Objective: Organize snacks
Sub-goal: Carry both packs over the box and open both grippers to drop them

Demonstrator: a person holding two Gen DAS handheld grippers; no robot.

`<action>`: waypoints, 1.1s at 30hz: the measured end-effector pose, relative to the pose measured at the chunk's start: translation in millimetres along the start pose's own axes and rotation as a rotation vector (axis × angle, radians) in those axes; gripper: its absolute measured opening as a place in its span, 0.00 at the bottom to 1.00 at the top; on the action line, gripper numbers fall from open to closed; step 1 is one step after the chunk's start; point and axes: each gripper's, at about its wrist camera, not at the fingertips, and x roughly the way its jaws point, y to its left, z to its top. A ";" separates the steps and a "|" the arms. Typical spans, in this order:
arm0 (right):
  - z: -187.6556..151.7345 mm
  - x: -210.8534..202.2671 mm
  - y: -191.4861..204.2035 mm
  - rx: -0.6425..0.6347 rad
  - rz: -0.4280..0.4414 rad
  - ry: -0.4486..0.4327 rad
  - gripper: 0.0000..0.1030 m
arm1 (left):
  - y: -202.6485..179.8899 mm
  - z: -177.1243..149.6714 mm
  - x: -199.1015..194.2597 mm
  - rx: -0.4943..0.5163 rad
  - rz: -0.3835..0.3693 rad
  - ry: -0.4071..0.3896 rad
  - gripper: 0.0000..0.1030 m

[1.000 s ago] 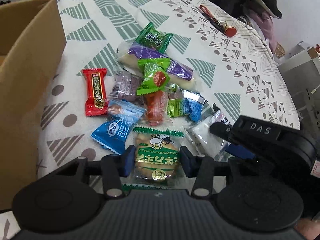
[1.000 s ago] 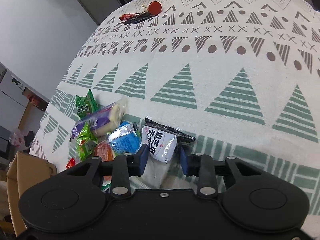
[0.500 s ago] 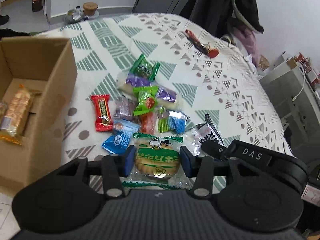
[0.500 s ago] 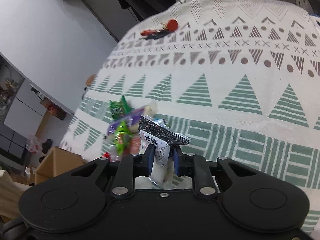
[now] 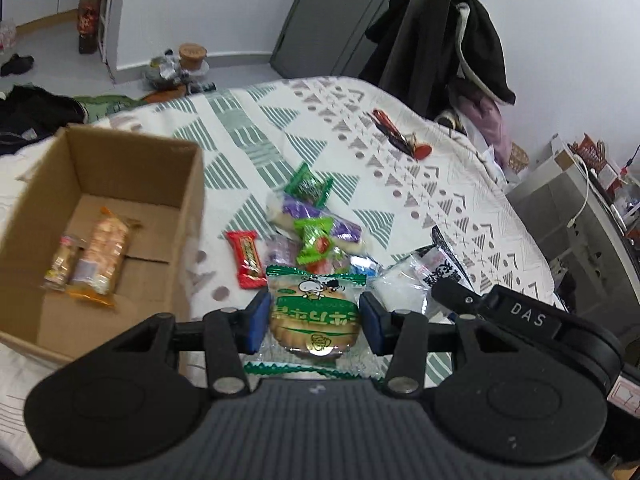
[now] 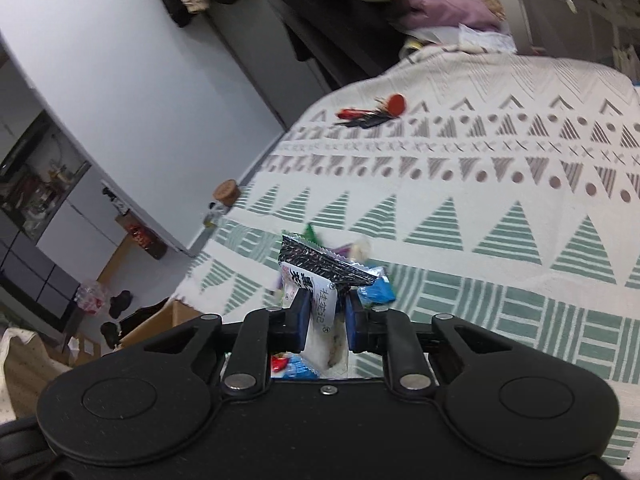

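My left gripper (image 5: 313, 317) is shut on a green-wrapped round biscuit pack (image 5: 314, 314) and holds it above the bed. My right gripper (image 6: 327, 316) is shut on a white and black snack packet (image 6: 316, 280), lifted off the cloth; that packet also shows in the left wrist view (image 5: 424, 276). A pile of several snacks (image 5: 312, 224) lies on the patterned bedspread, with a red bar (image 5: 247, 258) at its left. An open cardboard box (image 5: 100, 232) stands to the left and holds two wrapped snacks (image 5: 96, 258).
A red key bundle (image 5: 400, 138) lies farther back on the bedspread (image 6: 480, 184). Dark clothes hang on a rack (image 5: 440, 40) behind the bed. A grey cabinet (image 5: 580, 208) stands at the right. Clutter lies on the floor at the far left.
Both grippers have risen well above the bed. The left lifted the biscuit pack and the box interior came into view. The right closed on the white and black packet and lifted it.
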 end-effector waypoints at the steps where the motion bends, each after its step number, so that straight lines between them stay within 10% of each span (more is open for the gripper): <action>1: -0.9 -1.0 3.5 -0.007 0.010 -0.004 0.17 | 2.4 1.1 -4.3 -0.001 0.002 -0.004 0.46; 33: -36.5 4.5 109.2 -0.251 0.203 0.043 0.16 | 133.7 35.0 -64.2 -0.136 0.164 -0.105 0.46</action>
